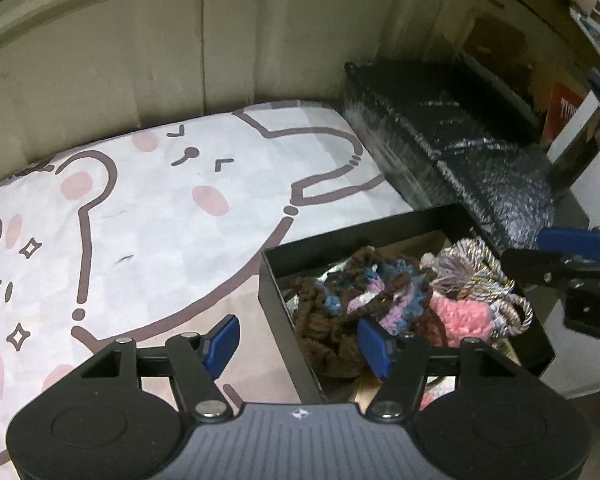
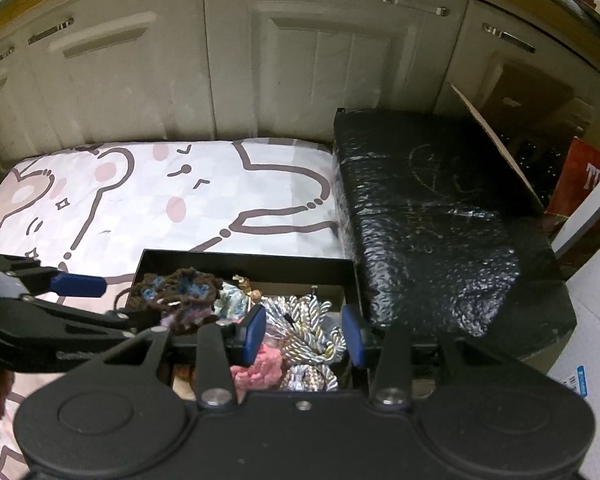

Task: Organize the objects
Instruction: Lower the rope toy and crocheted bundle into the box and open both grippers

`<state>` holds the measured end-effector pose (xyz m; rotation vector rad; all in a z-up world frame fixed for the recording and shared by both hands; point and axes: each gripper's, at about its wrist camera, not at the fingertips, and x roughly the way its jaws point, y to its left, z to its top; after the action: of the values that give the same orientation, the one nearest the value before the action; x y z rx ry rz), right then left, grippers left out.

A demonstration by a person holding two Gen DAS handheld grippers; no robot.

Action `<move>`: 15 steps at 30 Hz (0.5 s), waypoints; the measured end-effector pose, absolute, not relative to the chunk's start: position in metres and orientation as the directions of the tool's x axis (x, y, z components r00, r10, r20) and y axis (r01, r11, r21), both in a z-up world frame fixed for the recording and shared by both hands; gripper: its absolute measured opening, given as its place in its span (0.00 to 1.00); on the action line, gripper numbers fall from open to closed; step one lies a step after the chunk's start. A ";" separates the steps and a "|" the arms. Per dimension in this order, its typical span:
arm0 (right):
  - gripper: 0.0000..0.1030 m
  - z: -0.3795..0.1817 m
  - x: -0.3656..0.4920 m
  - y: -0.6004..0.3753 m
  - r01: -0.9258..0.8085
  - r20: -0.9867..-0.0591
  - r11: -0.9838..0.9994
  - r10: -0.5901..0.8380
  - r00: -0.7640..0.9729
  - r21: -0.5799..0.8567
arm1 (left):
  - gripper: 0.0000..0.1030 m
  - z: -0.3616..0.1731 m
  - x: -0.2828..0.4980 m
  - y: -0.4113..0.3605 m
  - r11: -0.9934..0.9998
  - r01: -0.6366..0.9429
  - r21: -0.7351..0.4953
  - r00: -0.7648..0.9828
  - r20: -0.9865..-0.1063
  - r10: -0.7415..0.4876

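A black open box [image 1: 278, 280] [image 2: 244, 258] sits on a bear-print mat. Inside lie a brown-and-blue crochet piece [image 1: 340, 280] [image 2: 176, 286], a pink fluffy item [image 1: 460, 314] [image 2: 260, 372] and silver-gold twisted cords [image 1: 480, 272] [image 2: 308, 328]. My left gripper [image 1: 298, 342] is open and empty, straddling the box's left wall, one finger outside and one over the crochet. My right gripper [image 2: 304, 334] is open and empty, hovering just above the cords. Each gripper shows at the edge of the other's view.
The bear-print mat [image 1: 140, 208] [image 2: 148, 200] covers the floor in front of cream cabinet doors [image 2: 220, 60]. A black wrapped block [image 1: 452, 148] [image 2: 432, 220] lies right of the box. A red carton [image 2: 584, 184] and cardboard stand at the far right.
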<state>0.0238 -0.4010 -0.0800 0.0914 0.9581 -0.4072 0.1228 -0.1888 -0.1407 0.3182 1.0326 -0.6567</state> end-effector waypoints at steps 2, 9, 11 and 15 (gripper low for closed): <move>0.42 -0.081 0.024 -0.401 0.379 -0.814 0.920 -0.296 0.501 -0.101 | 0.64 -0.145 0.123 -0.190 0.764 0.644 -0.043 0.342 -0.877 -0.337; 0.43 -0.082 0.021 -0.406 0.408 -0.819 0.911 -0.286 0.498 -0.070 | 0.68 -0.136 0.124 -0.183 0.772 0.633 -0.059 0.354 -0.864 -0.357; 0.44 -0.080 0.018 -0.407 0.423 -0.814 0.905 -0.280 0.508 -0.047 | 0.72 -0.129 0.123 -0.181 0.773 0.631 -0.064 0.363 -0.856 -0.367; 0.51 -0.073 0.014 -0.407 0.440 -0.803 0.898 -0.276 0.528 -0.019 | 0.80 -0.114 0.119 -0.175 0.785 0.616 -0.068 0.387 -0.842 -0.376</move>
<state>0.0135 -0.4069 -0.0731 0.1952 0.9202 -0.4305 0.1187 -0.1745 -0.1141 0.2745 0.9884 -0.6414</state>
